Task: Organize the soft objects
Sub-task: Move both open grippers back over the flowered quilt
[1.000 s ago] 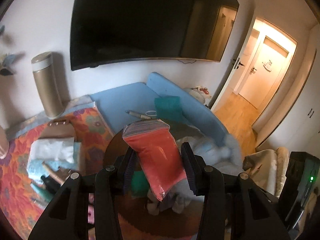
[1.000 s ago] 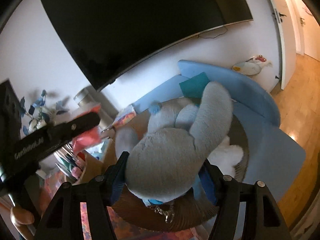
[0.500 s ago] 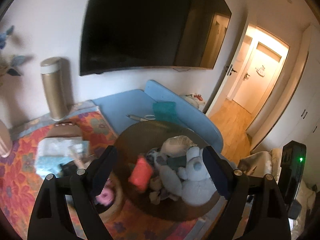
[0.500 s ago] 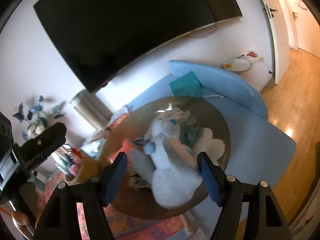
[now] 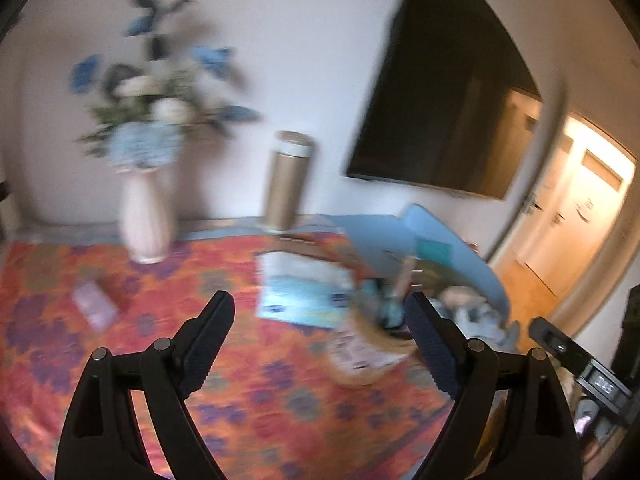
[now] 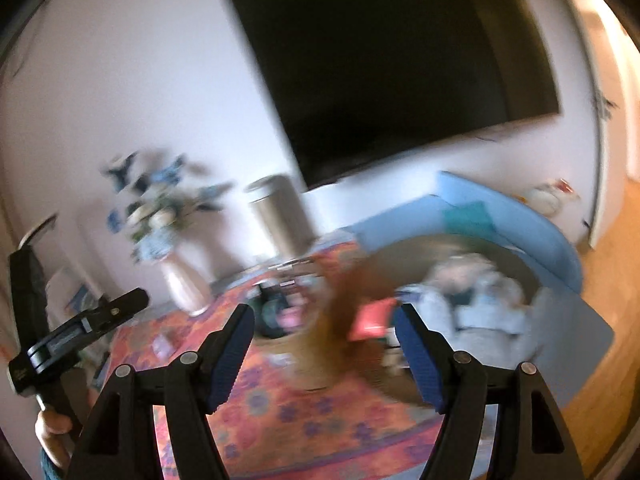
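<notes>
Orange patterned cloth covers the tabletop, and both views are smeared with motion; the left hand-held gripper and right hand-held gripper each stand wide apart, empty. I judge a drop-off is done: the soft toys lie heaped in the round basket, and the next move calls for finding another soft piece. A small basket, white vase and gold canister crowd the reach.

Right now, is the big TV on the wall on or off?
Off, it seems: the TV screen is dark all over, showing only faint reflections.
</notes>
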The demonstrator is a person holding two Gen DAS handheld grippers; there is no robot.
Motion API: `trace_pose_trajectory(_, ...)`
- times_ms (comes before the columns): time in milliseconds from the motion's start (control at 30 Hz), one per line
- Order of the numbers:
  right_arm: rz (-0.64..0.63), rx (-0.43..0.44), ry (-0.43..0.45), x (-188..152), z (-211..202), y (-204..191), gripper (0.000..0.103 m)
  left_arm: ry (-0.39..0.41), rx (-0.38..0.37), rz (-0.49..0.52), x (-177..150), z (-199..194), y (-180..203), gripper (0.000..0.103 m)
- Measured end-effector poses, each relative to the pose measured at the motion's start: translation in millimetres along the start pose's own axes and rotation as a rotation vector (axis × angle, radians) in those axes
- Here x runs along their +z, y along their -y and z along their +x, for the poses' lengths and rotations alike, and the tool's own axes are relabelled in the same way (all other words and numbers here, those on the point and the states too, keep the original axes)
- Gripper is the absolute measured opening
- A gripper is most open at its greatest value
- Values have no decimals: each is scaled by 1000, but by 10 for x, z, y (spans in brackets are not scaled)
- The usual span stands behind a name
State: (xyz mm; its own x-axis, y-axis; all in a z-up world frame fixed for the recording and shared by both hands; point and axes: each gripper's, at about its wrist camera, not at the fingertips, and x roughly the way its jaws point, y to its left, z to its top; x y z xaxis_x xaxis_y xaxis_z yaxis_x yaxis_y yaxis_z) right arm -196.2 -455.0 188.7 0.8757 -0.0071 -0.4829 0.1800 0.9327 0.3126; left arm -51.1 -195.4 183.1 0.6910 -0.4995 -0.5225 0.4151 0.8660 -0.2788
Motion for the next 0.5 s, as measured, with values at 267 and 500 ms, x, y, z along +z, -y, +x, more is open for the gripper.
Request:
trace_pose_trajectory(267,-219,99,-80,-322,366,-1125,86,-17,131,-95,-221,-229,-956,86)
trace_pose_trajectory(500,-385,146,-247,-804,1057,-1861,86,-42,202,-263,-346,-467,-1879,86)
